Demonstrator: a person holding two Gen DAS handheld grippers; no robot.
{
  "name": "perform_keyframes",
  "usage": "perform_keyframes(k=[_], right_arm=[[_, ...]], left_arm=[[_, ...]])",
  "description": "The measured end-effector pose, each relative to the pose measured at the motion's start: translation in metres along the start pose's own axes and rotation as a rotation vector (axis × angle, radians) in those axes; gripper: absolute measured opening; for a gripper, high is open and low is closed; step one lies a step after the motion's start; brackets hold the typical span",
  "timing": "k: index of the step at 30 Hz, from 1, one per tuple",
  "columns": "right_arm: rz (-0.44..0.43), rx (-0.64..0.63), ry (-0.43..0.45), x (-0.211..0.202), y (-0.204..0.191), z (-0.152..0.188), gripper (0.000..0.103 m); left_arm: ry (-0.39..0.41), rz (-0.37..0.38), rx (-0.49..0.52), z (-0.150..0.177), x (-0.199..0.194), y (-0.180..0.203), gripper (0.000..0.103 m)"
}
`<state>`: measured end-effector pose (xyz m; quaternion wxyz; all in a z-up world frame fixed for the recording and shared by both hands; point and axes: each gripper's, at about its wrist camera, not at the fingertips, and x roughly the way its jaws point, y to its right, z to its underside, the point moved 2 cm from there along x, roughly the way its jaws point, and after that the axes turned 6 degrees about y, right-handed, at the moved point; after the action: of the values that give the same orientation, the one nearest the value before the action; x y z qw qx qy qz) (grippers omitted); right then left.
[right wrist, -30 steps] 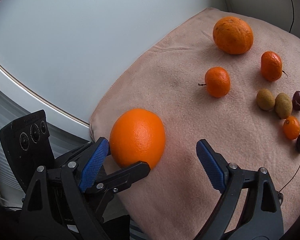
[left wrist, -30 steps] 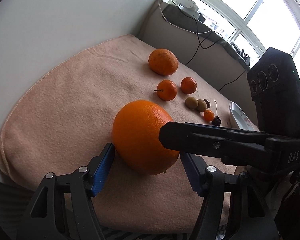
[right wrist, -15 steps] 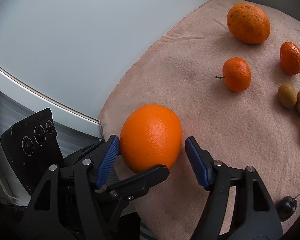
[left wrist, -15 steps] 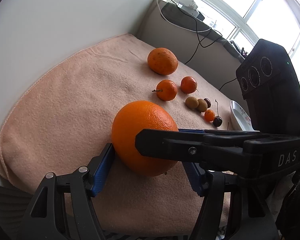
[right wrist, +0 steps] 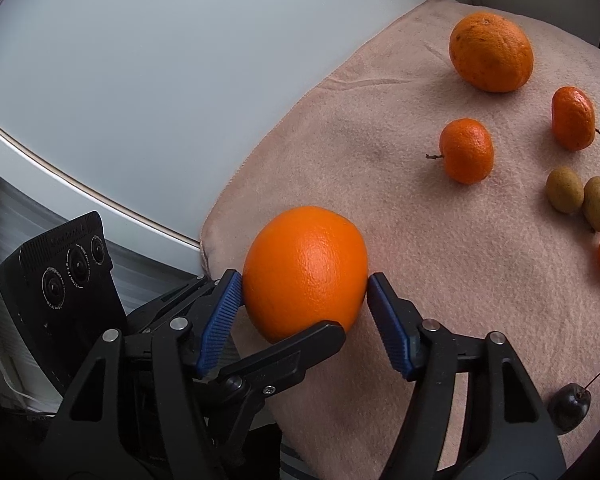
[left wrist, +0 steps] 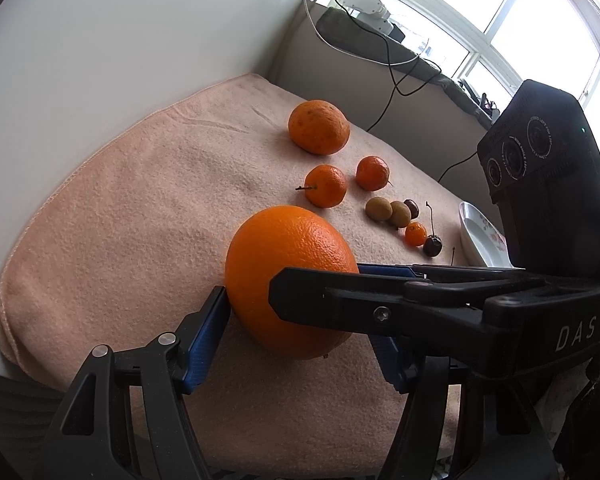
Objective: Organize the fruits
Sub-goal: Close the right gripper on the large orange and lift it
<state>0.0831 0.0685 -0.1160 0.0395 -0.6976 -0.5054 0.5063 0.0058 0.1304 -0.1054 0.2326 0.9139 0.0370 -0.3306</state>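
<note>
Since a second ago, the right gripper has been brought around the large orange, and its blue pads are now pressed on both flanks. By the left gripper the same fruit is bracketed, one pad touching; a firm clamp cannot be told. On the peach towel the orange sits; toward two o'clock smaller fruits lie apart.

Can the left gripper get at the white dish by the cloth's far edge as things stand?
Probably not directly: the left gripper straddles the big orange, and the right gripper crosses toward the white dish.
</note>
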Motion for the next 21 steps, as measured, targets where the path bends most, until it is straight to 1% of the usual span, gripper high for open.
perform_keyframes(k=[5,11,21], right_arm=[[0.010,0.008,0.024,-0.011,0.004,-0.001,0.068],[0.019,0.021,0.066,-0.037,0.011,0.002,0.068],[0.049,0.054,0.134,-0.079,0.030,0.005,0.068]], left_arm=[[0.003,0.013,0.017,-0.003,0.003,0.010,0.066],[0.015,0.033,0.052,-0.008,0.005,0.029,0.066],[0.021,0.085,0.111,-0.015,0.015,0.073,0.066]])
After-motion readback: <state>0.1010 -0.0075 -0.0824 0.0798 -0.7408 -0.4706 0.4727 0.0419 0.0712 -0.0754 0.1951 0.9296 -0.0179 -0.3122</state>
